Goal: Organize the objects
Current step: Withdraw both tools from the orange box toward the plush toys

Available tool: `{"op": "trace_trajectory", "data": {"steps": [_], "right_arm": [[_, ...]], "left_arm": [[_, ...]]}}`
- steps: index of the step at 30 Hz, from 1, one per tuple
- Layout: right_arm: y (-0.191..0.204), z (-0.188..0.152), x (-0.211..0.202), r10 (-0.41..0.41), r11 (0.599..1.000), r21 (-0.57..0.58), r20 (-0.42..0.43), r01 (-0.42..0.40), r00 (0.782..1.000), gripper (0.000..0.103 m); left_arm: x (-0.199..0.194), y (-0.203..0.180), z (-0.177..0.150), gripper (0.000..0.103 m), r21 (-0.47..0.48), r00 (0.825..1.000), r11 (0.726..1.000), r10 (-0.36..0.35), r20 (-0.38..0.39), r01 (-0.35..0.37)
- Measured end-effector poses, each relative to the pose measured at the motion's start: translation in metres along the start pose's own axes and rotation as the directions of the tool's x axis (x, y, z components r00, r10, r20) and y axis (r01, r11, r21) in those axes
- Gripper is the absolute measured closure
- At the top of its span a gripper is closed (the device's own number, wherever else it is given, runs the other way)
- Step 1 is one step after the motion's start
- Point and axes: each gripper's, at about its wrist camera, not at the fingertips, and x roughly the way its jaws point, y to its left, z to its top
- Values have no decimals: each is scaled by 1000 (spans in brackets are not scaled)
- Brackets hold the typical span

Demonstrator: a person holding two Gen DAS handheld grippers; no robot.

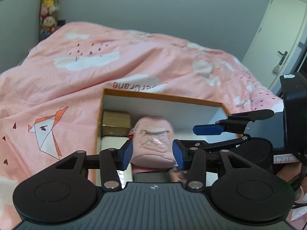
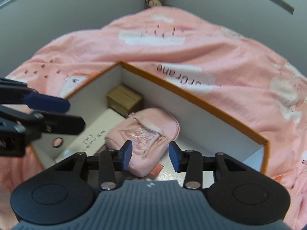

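Note:
A small pink backpack (image 1: 152, 141) lies inside an open orange-rimmed box (image 1: 163, 96) on the bed; it also shows in the right wrist view (image 2: 145, 134), in the box (image 2: 191, 94). My left gripper (image 1: 153, 154) is open above the box, its blue pads either side of the backpack's near end. My right gripper (image 2: 150, 154) is open and empty above the backpack's near end. The right gripper also shows at the right of the left wrist view (image 1: 207, 130). The left gripper shows at the left of the right wrist view (image 2: 57, 103).
A small brown carton (image 2: 124, 98) stands in the box's far corner, a flat white box (image 2: 90, 134) lies beside the backpack. A pink quilt (image 1: 96, 67) covers the bed. Plush toys (image 1: 49, 5) hang in the corner. A white door (image 1: 278, 38) is at right.

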Motion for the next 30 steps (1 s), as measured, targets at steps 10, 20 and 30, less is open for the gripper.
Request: {"op": "trace_trajectory", "data": {"steps": [10, 20, 30], "right_arm": [[27, -52, -90, -92, 993, 88, 182, 77, 979, 40], [36, -125, -131, -212, 948, 278, 192, 154, 958, 27], [41, -188, -136, -269, 891, 397, 67, 222, 961, 29]], "left_arm": [[-50, -39, -50, 41, 83, 994, 995, -64, 91, 57], [-48, -53, -94, 40, 76, 985, 983, -163, -55, 167], [-34, -63, -130, 39, 65, 930, 961, -241, -276, 268]]}}
